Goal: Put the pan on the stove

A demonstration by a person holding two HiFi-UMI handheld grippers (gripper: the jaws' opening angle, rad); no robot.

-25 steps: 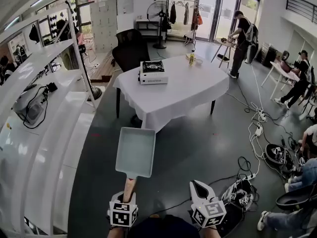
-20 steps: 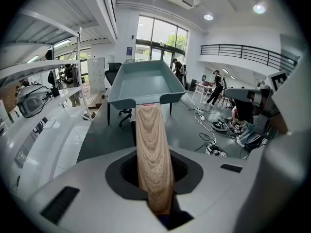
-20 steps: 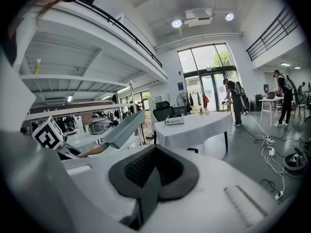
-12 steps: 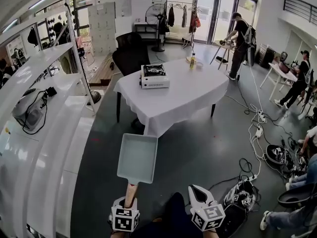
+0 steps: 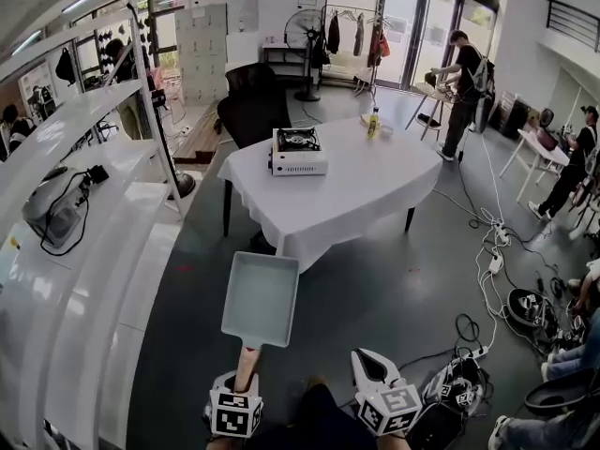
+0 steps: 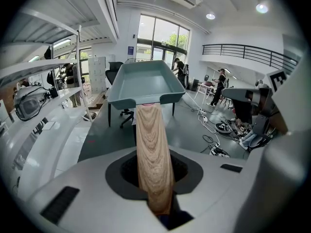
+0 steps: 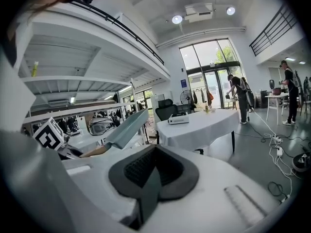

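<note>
A pale grey-blue rectangular pan [image 5: 260, 298] with a wooden handle [image 5: 246, 367] hangs over the dark floor, held out in front of me. My left gripper [image 5: 243, 382] is shut on that handle [image 6: 152, 154], and the pan [image 6: 143, 84] stays level beyond the jaws. My right gripper [image 5: 367, 364] rides beside it at the lower right, shut with nothing in it [image 7: 148, 178]. The white portable stove [image 5: 298, 152] stands on the left part of a white-clothed table [image 5: 366, 190], well ahead of the pan. In the right gripper view the pan [image 7: 127, 129] shows at left and the stove [image 7: 178, 120] farther off.
Curved white shelves [image 5: 84, 251] with gear run along the left. A black chair [image 5: 253, 106] stands behind the table and a bottle [image 5: 373, 123] on its far side. Cables and power strips [image 5: 492, 261] and bags [image 5: 450, 392] lie on the floor at right. People [image 5: 464, 78] stand beyond.
The table and stove have drawn slightly nearer and shifted right in the head view. The pan stays held in the left gripper; both grippers keep their places relative to me.
</note>
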